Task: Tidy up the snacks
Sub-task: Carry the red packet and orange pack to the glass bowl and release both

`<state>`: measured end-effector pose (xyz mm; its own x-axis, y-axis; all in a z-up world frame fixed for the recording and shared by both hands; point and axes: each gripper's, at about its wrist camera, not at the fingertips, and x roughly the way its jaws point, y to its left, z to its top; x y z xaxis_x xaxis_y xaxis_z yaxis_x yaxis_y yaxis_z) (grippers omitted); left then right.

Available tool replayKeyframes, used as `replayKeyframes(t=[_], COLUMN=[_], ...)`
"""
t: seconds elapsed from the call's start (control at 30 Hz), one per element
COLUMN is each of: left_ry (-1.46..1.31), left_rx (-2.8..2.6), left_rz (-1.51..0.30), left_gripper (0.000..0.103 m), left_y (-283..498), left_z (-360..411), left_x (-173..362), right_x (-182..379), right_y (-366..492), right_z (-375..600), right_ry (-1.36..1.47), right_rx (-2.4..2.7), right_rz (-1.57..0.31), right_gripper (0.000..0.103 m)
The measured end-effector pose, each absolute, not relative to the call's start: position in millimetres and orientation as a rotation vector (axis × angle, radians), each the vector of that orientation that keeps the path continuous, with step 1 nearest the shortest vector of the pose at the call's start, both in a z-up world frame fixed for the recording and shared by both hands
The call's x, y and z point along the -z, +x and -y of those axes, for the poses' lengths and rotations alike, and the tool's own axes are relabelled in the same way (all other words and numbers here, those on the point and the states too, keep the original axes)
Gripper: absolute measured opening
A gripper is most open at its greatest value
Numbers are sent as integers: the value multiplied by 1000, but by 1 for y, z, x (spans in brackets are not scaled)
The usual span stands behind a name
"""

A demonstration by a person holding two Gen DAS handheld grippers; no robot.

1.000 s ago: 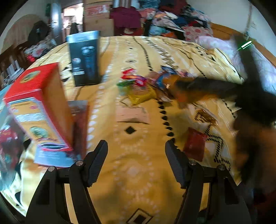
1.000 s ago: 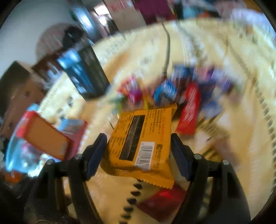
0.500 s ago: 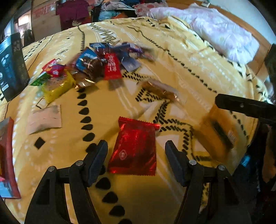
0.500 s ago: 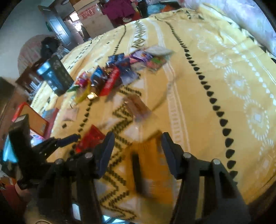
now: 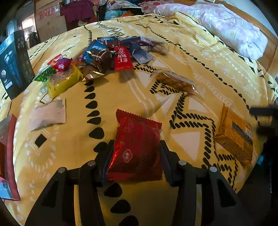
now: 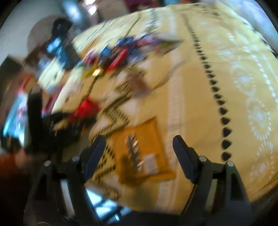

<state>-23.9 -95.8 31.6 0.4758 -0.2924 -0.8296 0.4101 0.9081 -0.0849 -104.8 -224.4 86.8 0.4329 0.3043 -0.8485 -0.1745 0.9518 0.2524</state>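
1. A home bedroom: a bed under a yellow patterned bedspread [image 5: 199, 52], a pale floral quilt [image 5: 231, 29] bunched along the wooden frame.
2. Beyond, heaped clothes [image 5: 118, 7], probably laundry, and a cardboard box [image 5: 49, 22].

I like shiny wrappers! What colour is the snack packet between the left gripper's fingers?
Red snack packet, shiny foil; the left wrist view shows it best.

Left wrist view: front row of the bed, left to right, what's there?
Pale sachet → red packet, between the closing fingers of the left gripper → orange packet at the right edge of the yellow bedspread.
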Motion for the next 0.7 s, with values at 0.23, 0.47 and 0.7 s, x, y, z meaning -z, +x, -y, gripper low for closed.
replayKeyframes(t=[0.23, 0.47, 0.7], left_ry=[93, 65, 37], left_rx=[430, 406, 383], left_rz=[-983, -935, -792], left_gripper=[41, 41, 41], left_y=[-31, -39, -48], left_z=[86, 68, 42], left_x=[-42, -65, -133], right_x=[-42, -51, -117], right_y=[-100, -109, -99], right_z=[207, 208, 200], right_ry=[8, 36, 55], right_rx=[-255, -185, -160], right_rz=[-1174, -1086, -929], right_gripper=[83, 74, 74])
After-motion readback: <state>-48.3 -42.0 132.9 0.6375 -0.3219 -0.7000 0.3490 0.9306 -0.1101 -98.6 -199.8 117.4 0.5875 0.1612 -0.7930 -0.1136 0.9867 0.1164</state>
